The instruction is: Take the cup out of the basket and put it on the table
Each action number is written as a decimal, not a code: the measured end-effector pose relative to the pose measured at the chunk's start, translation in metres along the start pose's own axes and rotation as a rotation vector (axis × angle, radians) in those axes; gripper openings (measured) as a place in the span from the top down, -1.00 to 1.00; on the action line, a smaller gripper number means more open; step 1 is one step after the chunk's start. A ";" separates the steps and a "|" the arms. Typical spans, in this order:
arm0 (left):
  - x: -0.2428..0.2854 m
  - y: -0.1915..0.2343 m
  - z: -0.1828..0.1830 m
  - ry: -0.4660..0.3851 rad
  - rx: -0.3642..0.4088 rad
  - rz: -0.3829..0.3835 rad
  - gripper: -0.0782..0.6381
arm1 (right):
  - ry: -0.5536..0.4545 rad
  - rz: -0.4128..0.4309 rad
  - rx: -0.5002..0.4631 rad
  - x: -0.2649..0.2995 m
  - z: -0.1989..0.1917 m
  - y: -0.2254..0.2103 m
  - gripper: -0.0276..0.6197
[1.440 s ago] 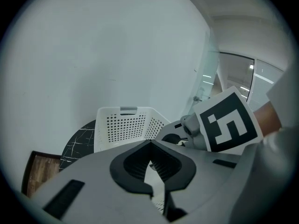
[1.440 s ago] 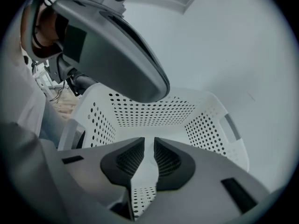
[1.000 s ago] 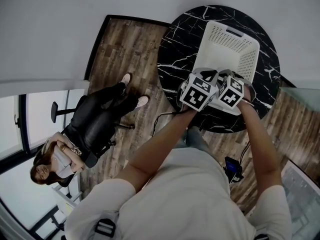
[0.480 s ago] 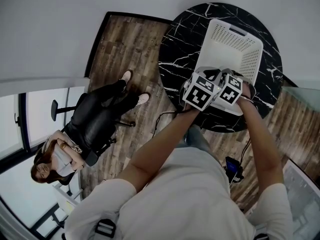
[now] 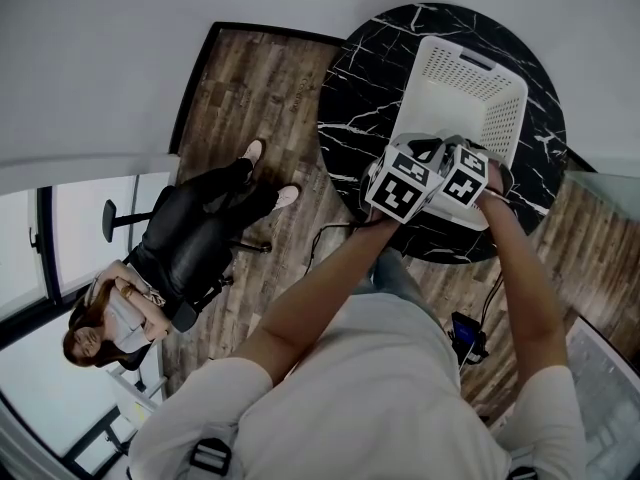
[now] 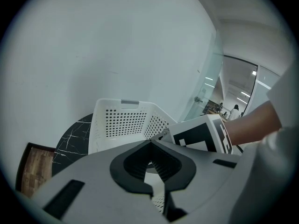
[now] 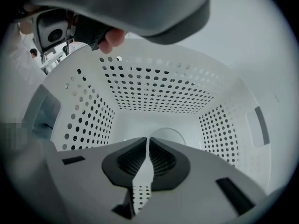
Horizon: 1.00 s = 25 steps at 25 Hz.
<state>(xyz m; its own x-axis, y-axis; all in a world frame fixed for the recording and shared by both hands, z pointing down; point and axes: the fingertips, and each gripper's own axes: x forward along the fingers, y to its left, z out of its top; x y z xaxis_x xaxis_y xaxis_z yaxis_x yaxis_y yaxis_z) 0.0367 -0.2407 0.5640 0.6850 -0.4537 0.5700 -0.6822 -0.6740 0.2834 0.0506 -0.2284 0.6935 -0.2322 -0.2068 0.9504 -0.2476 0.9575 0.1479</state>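
Observation:
A white perforated basket (image 5: 470, 93) stands on the round black marble table (image 5: 350, 98). In the right gripper view the cup (image 7: 170, 135) shows as a pale round shape on the basket floor (image 7: 140, 120), just beyond the jaw tips. My right gripper (image 7: 148, 140) points down into the basket, shut with nothing held. My left gripper (image 6: 150, 143) is also shut and empty, hovering at the basket's near rim (image 6: 122, 120) beside the right gripper's marker cube (image 6: 201, 134). In the head view both marker cubes (image 5: 405, 181) (image 5: 462, 178) sit side by side over the near rim, hiding the jaws.
A person sits on a chair (image 5: 190, 238) on the wooden floor (image 5: 240, 98) left of the table. A cable (image 5: 325, 233) trails off the table's near edge. A glass partition (image 5: 600, 218) stands at the right, and a pale wall (image 6: 117, 45) lies behind the basket.
Both grippers have edged slightly right and forward over the basket's near rim. In the last half second they have barely moved.

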 end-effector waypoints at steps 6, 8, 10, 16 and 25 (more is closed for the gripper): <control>-0.005 0.000 0.001 -0.009 -0.006 -0.003 0.77 | -0.010 0.014 0.022 -0.002 0.001 0.002 0.84; -0.007 0.001 0.002 -0.010 -0.002 0.003 0.77 | -0.015 0.017 0.030 -0.005 0.001 0.003 0.84; -0.010 0.004 0.003 -0.015 -0.001 0.011 0.77 | -0.021 0.016 0.038 -0.008 0.001 0.004 0.84; -0.016 0.006 0.002 -0.017 -0.014 0.012 0.77 | -0.038 0.002 0.054 -0.026 0.002 0.001 0.84; -0.021 0.004 0.003 -0.018 -0.007 0.013 0.77 | -0.070 -0.053 0.035 -0.071 0.012 -0.007 0.84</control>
<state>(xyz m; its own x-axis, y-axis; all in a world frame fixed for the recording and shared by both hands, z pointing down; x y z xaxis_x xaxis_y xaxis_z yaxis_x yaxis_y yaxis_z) 0.0200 -0.2359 0.5505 0.6803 -0.4728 0.5600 -0.6929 -0.6639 0.2812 0.0576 -0.2229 0.6215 -0.2824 -0.2718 0.9200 -0.2937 0.9375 0.1868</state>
